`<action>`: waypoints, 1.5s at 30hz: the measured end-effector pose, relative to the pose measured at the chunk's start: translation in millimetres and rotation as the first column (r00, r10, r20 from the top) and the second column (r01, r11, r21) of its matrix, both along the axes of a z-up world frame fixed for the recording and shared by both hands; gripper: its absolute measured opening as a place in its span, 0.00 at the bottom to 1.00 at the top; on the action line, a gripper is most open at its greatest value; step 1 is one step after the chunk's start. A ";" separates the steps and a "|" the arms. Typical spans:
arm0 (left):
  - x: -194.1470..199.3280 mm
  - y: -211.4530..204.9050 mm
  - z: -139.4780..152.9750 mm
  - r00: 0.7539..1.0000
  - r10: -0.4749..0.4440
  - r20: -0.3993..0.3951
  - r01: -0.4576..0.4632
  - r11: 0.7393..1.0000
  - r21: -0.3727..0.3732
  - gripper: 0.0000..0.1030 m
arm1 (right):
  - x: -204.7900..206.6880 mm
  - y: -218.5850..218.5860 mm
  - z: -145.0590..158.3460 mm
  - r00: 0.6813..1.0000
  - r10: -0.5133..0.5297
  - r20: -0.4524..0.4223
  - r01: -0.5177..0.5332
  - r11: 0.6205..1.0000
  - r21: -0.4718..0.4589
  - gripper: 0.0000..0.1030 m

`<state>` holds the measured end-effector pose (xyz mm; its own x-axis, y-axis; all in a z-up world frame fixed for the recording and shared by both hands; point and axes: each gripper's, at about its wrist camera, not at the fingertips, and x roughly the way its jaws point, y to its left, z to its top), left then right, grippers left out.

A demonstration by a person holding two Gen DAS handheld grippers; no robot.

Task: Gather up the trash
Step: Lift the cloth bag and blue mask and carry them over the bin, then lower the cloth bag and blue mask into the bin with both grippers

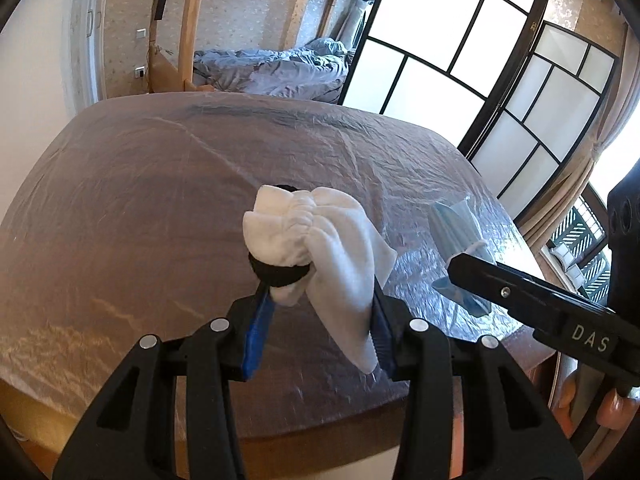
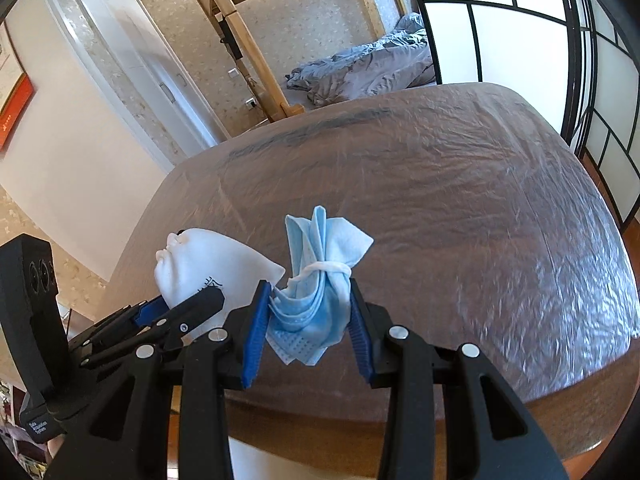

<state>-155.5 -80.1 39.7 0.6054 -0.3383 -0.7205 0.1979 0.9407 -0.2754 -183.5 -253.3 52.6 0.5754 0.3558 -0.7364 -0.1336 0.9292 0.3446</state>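
Plastic-covered table looks bare now; my left gripper clamps a white sock, my right gripper pinches a blue mask. Binning remains.

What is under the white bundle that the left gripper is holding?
Below the white bundle, held in the left gripper, lies the plastic-covered table, bare there. A black round object shows beneath its folds; what it is stays hidden.

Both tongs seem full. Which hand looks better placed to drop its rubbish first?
Neither clearly: no bin shows. The left tongs grip a white crumpled cloth, the right tongs a blue face mask, both over the table.
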 end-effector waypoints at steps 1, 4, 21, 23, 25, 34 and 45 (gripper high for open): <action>-3.5 0.4 0.1 1.000 0.004 0.002 -0.004 1.000 0.001 0.44 | -3.3 -0.7 -0.2 1.000 0.001 0.001 -0.001 1.000 0.002 0.36; -10.5 -1.6 0.6 1.000 0.014 0.002 -0.014 1.000 0.001 0.44 | -12.2 -2.3 -0.9 1.000 0.011 -0.001 -0.011 1.000 0.012 0.36; -81.3 13.4 -0.1 1.000 0.020 0.006 -0.019 1.000 -0.009 0.44 | -75.7 11.3 -2.0 0.999 0.026 0.022 -0.026 1.000 -0.003 0.36; -91.8 18.4 1.1 1.000 0.010 0.015 -0.009 1.000 -0.010 0.44 | -86.6 13.4 -2.2 1.000 0.009 0.024 -0.009 1.000 -0.004 0.36; -103.4 25.2 0.8 1.000 0.001 0.016 -0.001 1.000 -0.013 0.44 | -101.0 18.5 -2.7 1.000 -0.005 0.022 0.005 1.000 -0.011 0.36; -151.7 47.3 -16.4 0.999 -0.013 -0.044 0.012 1.000 -0.006 0.44 | -165.3 38.7 -27.8 0.998 -0.057 -0.042 0.056 0.998 -0.026 0.36; -169.3 40.9 -37.4 0.995 0.040 -0.094 -0.036 0.998 0.042 0.44 | -181.6 41.1 -53.4 0.995 -0.003 -0.100 -0.003 0.998 -0.055 0.36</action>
